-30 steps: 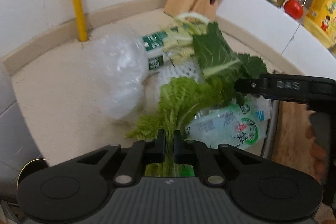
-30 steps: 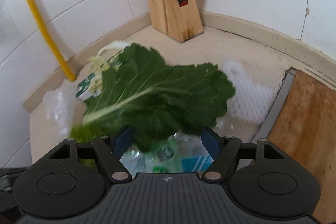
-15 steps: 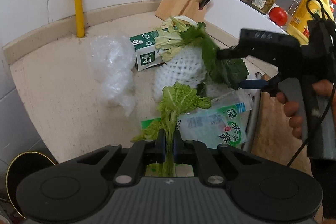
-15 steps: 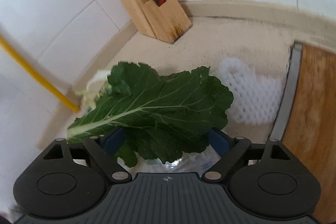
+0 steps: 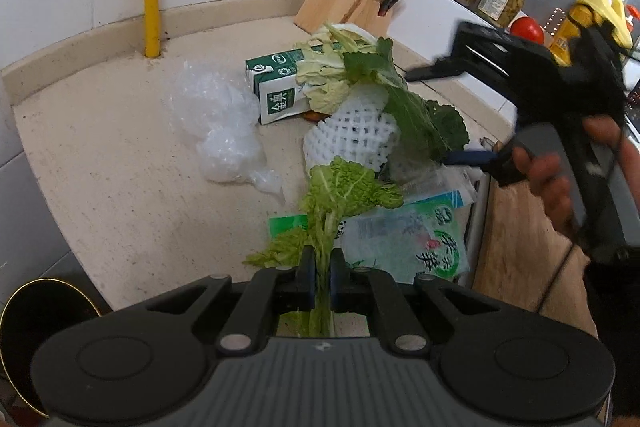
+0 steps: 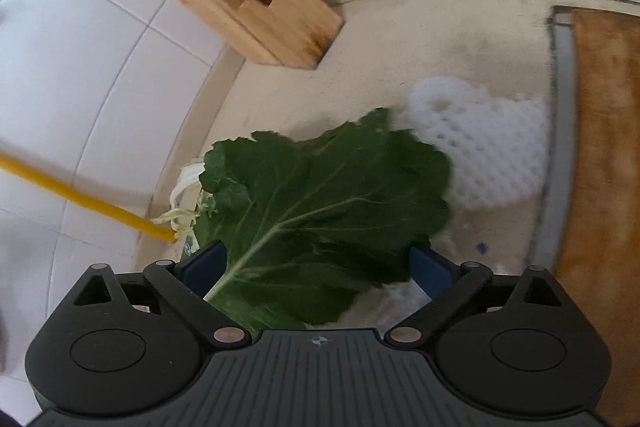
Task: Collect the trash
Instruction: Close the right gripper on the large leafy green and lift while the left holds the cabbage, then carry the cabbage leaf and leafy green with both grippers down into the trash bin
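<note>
Two grippers: left gripper [image 5: 319, 263] pinching cabbage leaf [image 5: 344, 187]; right gripper [image 6: 316, 263] jaws just spread, dark leaf [image 6: 320, 211] between, beside foam net [image 6: 488, 155].

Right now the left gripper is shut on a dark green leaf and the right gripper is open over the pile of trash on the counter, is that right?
Not quite. The left gripper is shut on a pale, light green cabbage leaf, as the left wrist view shows. The dark green leaf lies between the open fingers of the right gripper, whose jaws have just been opening.
</note>
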Motion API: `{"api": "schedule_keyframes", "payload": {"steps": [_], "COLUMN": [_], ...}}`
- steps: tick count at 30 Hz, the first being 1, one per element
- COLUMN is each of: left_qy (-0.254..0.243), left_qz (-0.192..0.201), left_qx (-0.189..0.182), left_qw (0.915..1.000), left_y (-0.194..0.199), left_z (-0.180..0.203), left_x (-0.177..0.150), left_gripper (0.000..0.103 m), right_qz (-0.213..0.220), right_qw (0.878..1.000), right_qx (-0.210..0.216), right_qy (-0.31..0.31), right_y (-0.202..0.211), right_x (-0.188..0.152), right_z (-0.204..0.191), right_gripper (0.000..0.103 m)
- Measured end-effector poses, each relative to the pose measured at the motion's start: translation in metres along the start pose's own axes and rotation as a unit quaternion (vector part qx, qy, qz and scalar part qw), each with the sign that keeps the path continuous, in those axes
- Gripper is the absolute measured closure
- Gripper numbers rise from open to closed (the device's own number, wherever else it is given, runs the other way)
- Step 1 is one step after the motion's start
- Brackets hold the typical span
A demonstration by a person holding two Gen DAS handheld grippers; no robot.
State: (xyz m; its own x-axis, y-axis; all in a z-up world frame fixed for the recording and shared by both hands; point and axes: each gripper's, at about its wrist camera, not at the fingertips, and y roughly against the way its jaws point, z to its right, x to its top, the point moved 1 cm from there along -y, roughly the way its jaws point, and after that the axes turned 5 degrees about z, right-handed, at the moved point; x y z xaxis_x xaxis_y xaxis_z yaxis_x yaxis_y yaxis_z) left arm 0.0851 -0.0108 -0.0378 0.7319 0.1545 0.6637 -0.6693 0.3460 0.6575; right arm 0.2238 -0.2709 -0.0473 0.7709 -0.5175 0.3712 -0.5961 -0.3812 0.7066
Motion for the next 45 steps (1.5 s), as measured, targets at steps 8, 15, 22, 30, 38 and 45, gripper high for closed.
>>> {"api": "schedule_keyframes", "payload": {"steps": [8, 15, 22, 30, 38, 45], "left_qy": [0.005, 0.009, 0.001, -0.003, -0.006, -0.02], "left_qz": [-0.007, -0.004, -0.004, -0.007, 0.004, 0.015], "left_qx": [-0.007, -0.012, -0.021, -0.026, -0.019, -0.008], "left_qw": [0.9999, 0.9999, 0.9998, 0.9996, 0.9998, 0.9997], "left_y": [-0.003, -0.001, 0.0, 0.002, 0.01, 0.021], "left_z": [-0.002, -0.008, 0.0, 0.005, 0.006, 0.011], "left_x": [-0.004, -0.001, 0.0, -0.003, -0.001, -0.001], "left_gripper": [0.099, 0.099, 0.099, 0.099, 0.099, 0.099], "right_qz": [-0.002, 0.008, 0.007, 0.034, 0.07, 0.071], "right_qw": [0.997, 0.998, 0.999, 0.999, 0.995, 0.992], "right_qx": [-0.046, 0.001, 0.028, 0.028, 0.034, 0.039], "right_qy": [0.056, 0.061, 0.037, 0.029, 0.058, 0.098], "right_y": [-0.022, 0.012, 0.045, 0.074, 0.117, 0.13], "right_x": [0.005, 0.0, -0.015, -0.025, -0.045, -0.064], "right_z": [-0.028, -0.014, 0.014, 0.039, 0.041, 0.027], "right_gripper": [0.04, 0.086, 0.088, 0.09, 0.091, 0.092]}}
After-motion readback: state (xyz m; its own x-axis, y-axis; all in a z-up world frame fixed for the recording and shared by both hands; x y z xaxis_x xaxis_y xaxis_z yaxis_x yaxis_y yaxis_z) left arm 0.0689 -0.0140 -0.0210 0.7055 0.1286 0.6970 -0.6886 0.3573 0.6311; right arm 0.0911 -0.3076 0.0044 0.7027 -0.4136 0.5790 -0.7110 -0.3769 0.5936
